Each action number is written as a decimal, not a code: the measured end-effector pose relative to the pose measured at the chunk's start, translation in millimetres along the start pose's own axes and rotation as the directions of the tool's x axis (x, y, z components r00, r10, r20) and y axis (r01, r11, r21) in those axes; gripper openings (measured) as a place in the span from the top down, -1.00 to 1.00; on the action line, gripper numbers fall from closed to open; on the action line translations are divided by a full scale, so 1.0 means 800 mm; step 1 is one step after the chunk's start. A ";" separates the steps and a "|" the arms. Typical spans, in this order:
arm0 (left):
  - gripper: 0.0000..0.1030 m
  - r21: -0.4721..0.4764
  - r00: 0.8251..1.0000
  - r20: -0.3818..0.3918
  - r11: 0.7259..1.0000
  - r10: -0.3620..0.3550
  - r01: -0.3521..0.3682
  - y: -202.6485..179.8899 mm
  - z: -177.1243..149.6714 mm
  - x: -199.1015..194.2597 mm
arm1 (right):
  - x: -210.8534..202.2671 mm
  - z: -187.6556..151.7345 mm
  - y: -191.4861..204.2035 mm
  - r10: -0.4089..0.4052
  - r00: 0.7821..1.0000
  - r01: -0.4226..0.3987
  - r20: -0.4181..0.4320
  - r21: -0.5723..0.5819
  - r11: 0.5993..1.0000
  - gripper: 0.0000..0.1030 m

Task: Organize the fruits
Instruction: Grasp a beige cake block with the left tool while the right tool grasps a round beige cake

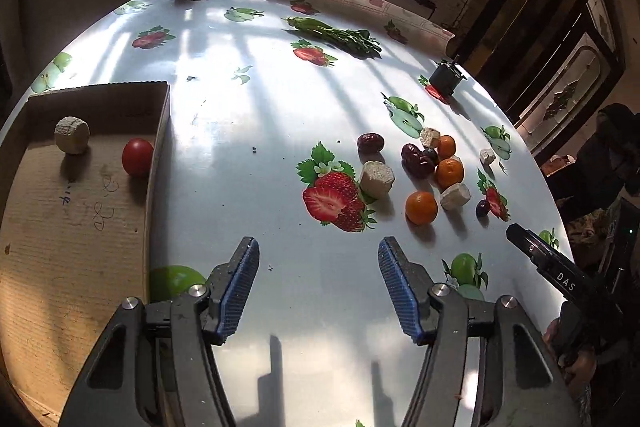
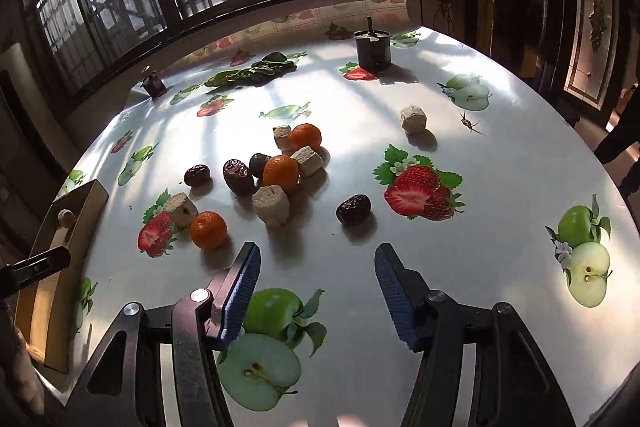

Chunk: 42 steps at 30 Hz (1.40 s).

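Both tools, left tool (image 1: 319, 259) and right tool (image 2: 316, 265), hover wide and empty, ready to move scattered oranges (image 2: 208, 229) into the box (image 1: 72, 227).

A red tomato (image 1: 137, 157) and a pale cork-like chunk (image 1: 72, 135) lay in the open cardboard box (image 1: 72, 227), up and to the left of the left fingers (image 1: 240, 287). The loose pile sat ahead of the right fingers (image 2: 396, 291): three oranges (image 2: 208, 229), dark red dates (image 2: 353, 209) and more pale chunks (image 2: 272, 205), some touching. One chunk (image 2: 413, 119) lay apart, farther off to the right.
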<state>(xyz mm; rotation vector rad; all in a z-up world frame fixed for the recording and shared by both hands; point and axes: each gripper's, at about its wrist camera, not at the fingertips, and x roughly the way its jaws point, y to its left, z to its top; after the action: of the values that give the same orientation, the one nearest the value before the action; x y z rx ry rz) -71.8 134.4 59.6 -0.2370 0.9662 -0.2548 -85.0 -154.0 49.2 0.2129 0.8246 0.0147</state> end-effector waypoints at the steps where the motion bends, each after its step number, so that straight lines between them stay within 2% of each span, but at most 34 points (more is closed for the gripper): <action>1: -0.09 0.003 1.000 -0.005 1.000 0.003 -0.003 -0.004 0.002 0.005 | 0.002 0.003 -0.004 -0.002 1.000 0.002 -0.006 0.006 1.000 -0.24; 5: -0.09 0.021 1.000 -0.006 1.000 0.006 -0.006 -0.020 0.011 0.022 | 0.014 0.015 -0.008 0.031 0.999 -0.031 -0.040 0.016 0.999 -0.23; 10: -0.09 0.050 1.000 -0.001 0.999 0.013 -0.013 -0.040 0.030 0.056 | 0.044 0.032 0.014 0.095 0.991 -0.094 -0.093 0.014 0.995 -0.23; 13: -0.05 0.039 1.000 -0.003 0.999 0.013 -0.013 -0.044 0.044 0.081 | 0.058 0.041 0.029 0.066 0.995 -0.068 -0.073 -0.022 0.997 -0.23; 15: 0.13 0.017 1.000 -0.013 1.000 -0.001 0.001 -0.043 0.053 0.097 | 0.066 0.045 0.034 0.058 0.997 -0.060 -0.049 -0.037 0.997 -0.23; 18: 0.21 0.002 1.000 -0.022 1.000 -0.011 0.011 -0.044 0.061 0.116 | 0.075 0.046 0.034 0.070 0.997 -0.071 -0.019 -0.033 0.997 -0.21; 23: 0.20 0.055 0.999 0.016 0.998 -0.036 0.035 -0.047 0.058 0.121 | 0.087 0.045 0.031 0.130 0.991 -0.130 -0.021 -0.019 0.991 -0.21; 31: 0.20 0.079 0.997 0.021 0.994 -0.072 0.071 -0.042 0.055 0.119 | 0.104 0.038 0.044 0.127 0.989 -0.132 -0.079 -0.053 0.990 -0.20; 39: 0.21 0.073 0.993 0.012 0.990 -0.120 0.119 -0.040 0.053 0.117 | 0.108 0.035 0.052 0.074 0.995 -0.082 -0.073 -0.102 0.991 0.23; 42: 0.20 0.112 0.996 0.005 0.990 -0.090 0.089 -0.049 0.049 0.120 | 0.108 0.033 0.055 0.062 0.996 -0.070 -0.071 -0.118 0.991 0.36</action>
<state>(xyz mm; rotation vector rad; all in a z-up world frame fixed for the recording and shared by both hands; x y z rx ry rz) 8.9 70.0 18.7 -0.1790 0.9298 -0.3885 -4.0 -107.9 12.4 0.1261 0.8802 0.1342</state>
